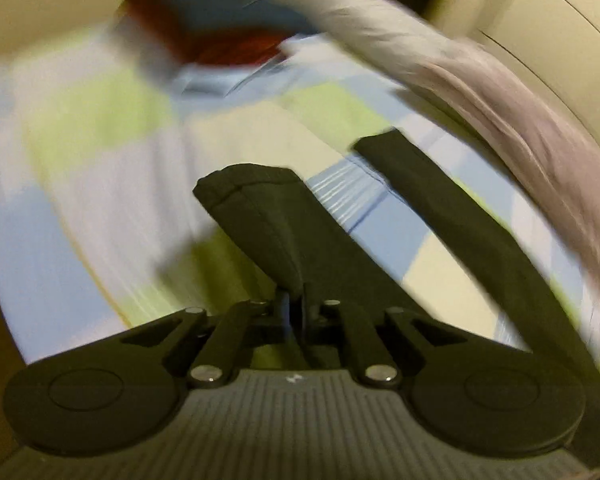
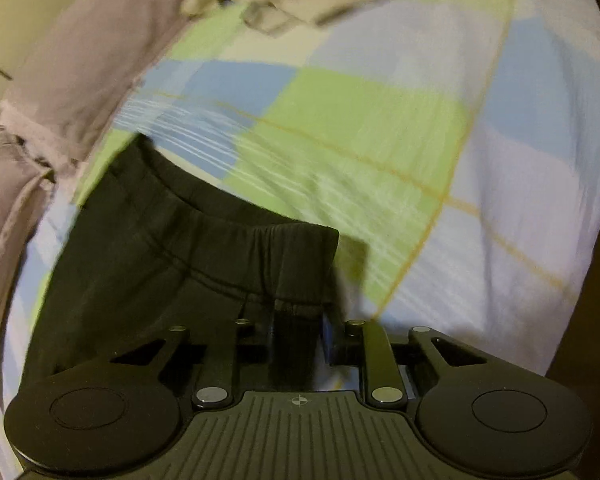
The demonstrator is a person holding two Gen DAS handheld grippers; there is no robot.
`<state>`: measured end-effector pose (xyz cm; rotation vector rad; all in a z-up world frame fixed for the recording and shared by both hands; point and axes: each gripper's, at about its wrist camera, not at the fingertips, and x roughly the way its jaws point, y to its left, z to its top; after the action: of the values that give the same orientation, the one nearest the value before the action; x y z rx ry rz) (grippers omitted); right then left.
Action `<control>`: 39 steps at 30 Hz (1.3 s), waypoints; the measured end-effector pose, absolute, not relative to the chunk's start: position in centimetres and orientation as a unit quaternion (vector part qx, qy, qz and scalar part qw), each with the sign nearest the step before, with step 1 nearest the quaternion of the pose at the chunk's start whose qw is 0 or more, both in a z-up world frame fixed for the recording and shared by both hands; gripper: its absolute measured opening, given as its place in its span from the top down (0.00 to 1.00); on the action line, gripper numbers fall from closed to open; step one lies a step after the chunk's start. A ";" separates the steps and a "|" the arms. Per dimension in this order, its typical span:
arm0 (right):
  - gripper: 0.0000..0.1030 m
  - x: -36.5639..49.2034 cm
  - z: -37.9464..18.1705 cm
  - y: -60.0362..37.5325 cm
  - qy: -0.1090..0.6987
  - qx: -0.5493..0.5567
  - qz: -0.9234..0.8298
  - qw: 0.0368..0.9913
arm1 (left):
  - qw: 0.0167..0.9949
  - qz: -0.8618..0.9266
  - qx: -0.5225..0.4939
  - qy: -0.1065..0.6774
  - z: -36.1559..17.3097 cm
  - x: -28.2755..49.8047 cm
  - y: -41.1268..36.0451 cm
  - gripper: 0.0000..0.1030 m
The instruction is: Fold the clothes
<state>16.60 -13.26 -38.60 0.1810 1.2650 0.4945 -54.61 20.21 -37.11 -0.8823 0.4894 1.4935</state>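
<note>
A black pair of pants lies over a bed with a checked sheet of green, blue and white. In the left wrist view my left gripper is shut on one black pant leg, and the other leg stretches away to the right. In the right wrist view my right gripper is shut on the elastic waistband of the pants, which drape to the left. The fingertips of both grippers are hidden in black cloth. Both views are blurred.
A pinkish-grey garment lies along the bed's edge, and it also shows in the right wrist view. A red and blue folded pile sits at the far end of the bed. Tiled floor lies beyond.
</note>
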 end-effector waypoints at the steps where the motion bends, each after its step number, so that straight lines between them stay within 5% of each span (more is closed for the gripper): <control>1: 0.81 16.4 -38.5 -13.6 0.580 0.077 0.230 0.778 | 0.608 0.645 -0.390 0.249 -38.5 -55.1 20.2 0.93; 6: 0.77 15.0 -39.2 -13.5 0.583 0.018 0.218 0.782 | 0.570 0.636 -0.428 0.296 -41.6 -56.5 20.6 0.89; 7: 0.73 14.7 -38.7 -13.3 0.577 0.006 0.217 0.787 | 0.579 0.634 -0.408 0.310 -40.9 -56.1 20.4 0.87; 9: 0.46 14.1 -37.8 -13.0 0.566 -0.020 0.215 0.796 | 0.595 0.632 -0.367 0.333 -39.3 -55.4 19.7 0.79; 17: 0.46 8.4 -34.3 -11.5 0.474 -0.124 0.249 0.836 | 0.530 0.732 -0.183 0.388 -35.5 -52.0 20.0 0.75; 21: 0.46 6.0 -36.3 -7.4 0.427 -0.184 0.320 0.825 | 0.641 0.628 -0.229 0.377 -37.9 -48.8 20.7 0.71; 27: 0.44 3.9 -42.1 -6.7 0.395 -0.279 0.401 0.778 | 0.643 0.602 -0.254 0.400 -42.2 -49.9 18.6 0.70; 32: 0.44 4.6 -40.5 -10.2 0.440 -0.250 0.411 0.758 | 0.586 0.622 -0.331 0.400 -39.4 -52.1 16.9 0.77; 39: 0.44 3.2 -33.9 -12.5 0.449 -0.209 0.418 0.762 | 0.615 0.601 -0.326 0.392 -31.0 -47.5 8.8 0.73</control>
<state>3.23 -12.50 -33.95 -0.4557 0.9771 0.9085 -47.47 8.82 -30.99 -0.7521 0.9022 1.3851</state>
